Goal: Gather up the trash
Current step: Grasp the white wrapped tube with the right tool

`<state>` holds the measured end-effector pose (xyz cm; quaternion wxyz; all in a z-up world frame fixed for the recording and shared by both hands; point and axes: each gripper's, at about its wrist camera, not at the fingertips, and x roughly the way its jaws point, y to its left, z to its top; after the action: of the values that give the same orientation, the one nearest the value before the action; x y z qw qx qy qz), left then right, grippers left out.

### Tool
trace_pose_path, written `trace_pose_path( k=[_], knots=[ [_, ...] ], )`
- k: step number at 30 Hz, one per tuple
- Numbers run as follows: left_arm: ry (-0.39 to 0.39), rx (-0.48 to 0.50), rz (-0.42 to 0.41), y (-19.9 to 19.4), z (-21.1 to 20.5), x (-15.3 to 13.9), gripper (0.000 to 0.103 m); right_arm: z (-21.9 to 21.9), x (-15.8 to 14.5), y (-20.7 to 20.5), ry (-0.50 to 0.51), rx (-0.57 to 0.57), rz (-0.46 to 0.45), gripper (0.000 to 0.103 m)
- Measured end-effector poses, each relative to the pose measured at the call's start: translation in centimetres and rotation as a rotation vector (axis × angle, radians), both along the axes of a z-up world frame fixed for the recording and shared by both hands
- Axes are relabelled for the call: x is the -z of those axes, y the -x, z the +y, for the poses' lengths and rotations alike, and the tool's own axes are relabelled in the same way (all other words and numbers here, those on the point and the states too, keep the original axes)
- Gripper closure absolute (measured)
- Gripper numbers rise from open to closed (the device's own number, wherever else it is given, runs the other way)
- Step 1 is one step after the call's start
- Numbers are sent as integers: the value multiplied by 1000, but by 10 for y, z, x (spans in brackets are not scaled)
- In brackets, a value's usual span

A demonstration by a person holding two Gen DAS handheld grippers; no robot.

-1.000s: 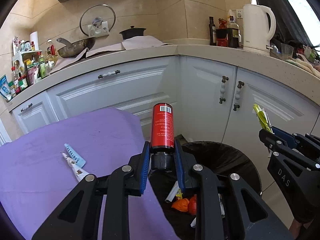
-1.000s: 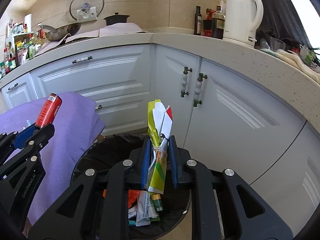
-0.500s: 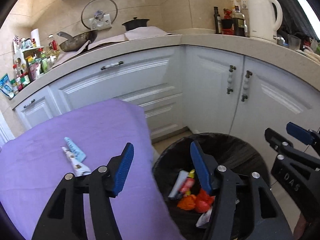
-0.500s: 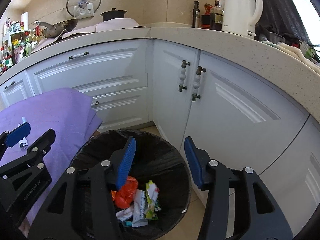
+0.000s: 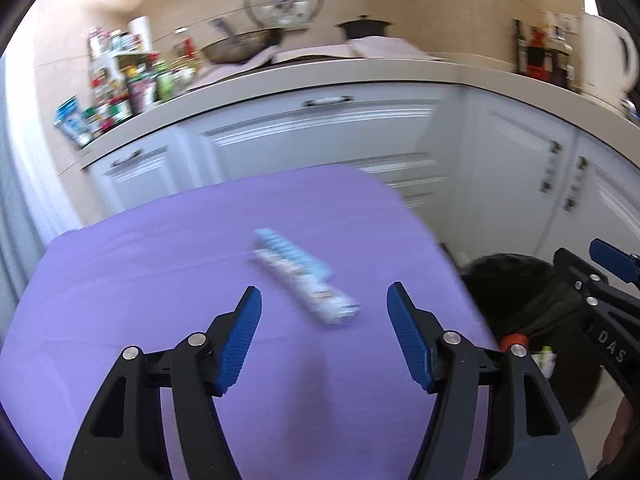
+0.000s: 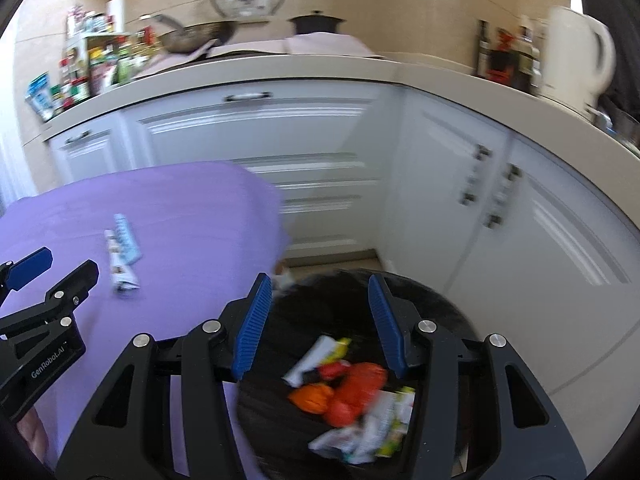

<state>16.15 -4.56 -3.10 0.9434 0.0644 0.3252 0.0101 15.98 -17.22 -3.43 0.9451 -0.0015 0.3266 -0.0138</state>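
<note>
- Looking through the left wrist camera: left gripper (image 5: 324,320) just spread wide, empty, hovering over two tube-shaped wrappers (image 5: 302,278) touching on the purple cloth (image 5: 140,264); could pinch cloth, or grab only one.
- Switching to right wrist: right gripper (image 6: 316,320) half-open, empty, above black bin (image 6: 448,300) holding several blurred scraps.

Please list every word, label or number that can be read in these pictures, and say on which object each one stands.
"DAS": white letters on the black body of the right claw, at the edge of the left wrist view; more letters may be cut off.
"GenRobot.AI": on the black body of the left claw, in the right wrist view.
Packets on the purple cloth, bin wrappers, counter jars: print blurred, unreadable.
</note>
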Motion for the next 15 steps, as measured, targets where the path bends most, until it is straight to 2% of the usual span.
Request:
trace_pose_path(
  k=[10,15],
  knots=[
    [-21,-224,16,-4,97,4,35,89,4,-31,2,-192,28,54],
    [-24,-315,28,-5,139,8,33,126,15,-48,18,-266,78,55]
  ],
)
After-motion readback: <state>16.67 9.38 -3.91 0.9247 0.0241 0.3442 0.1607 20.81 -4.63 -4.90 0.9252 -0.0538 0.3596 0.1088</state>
